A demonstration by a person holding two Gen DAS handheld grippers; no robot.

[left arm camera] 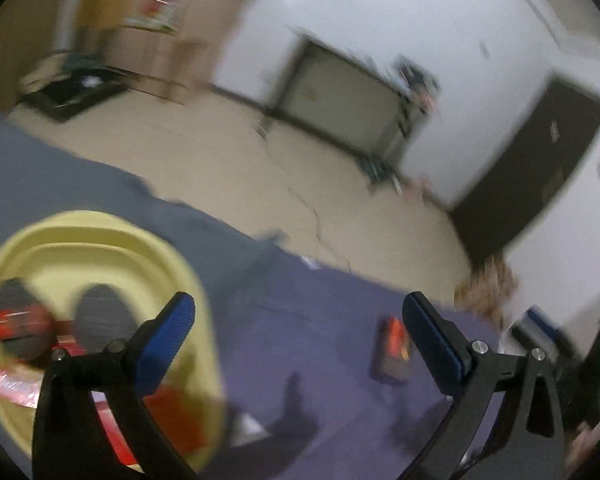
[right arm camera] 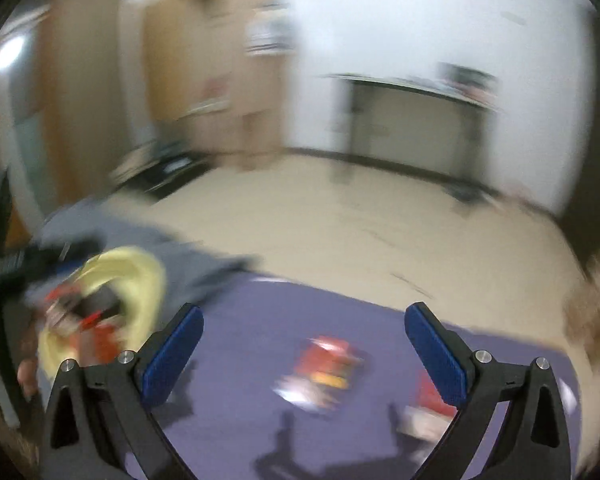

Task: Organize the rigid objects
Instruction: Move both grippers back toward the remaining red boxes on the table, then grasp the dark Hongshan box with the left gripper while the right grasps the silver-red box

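Both views are blurred by motion. A pale yellow tub (left arm camera: pixel 112 236) stands on the purple-covered table (left arm camera: pixel 300 320) at the left, holding red packets and dark round items. My left gripper (left arm camera: pixel 296 316) is open and empty, just right of the tub. A dark red-and-orange packet (left arm camera: pixel 394 350) lies on the cloth near its right finger. In the right wrist view my right gripper (right arm camera: pixel 304 332) is open and empty above a red packet (right arm camera: pixel 326 368); another red packet (right arm camera: pixel 428 400) lies behind its right finger. The tub (right arm camera: pixel 140 276) shows at the left there.
The other gripper (left arm camera: pixel 540 336) shows at the right edge of the left wrist view. Beyond the table edge lie beige floor (left arm camera: pixel 220 160), a dark-framed side table (left arm camera: pixel 340 96) against the white wall, a dark door (left arm camera: pixel 540 160) and wooden shelving (right arm camera: pixel 220 80).
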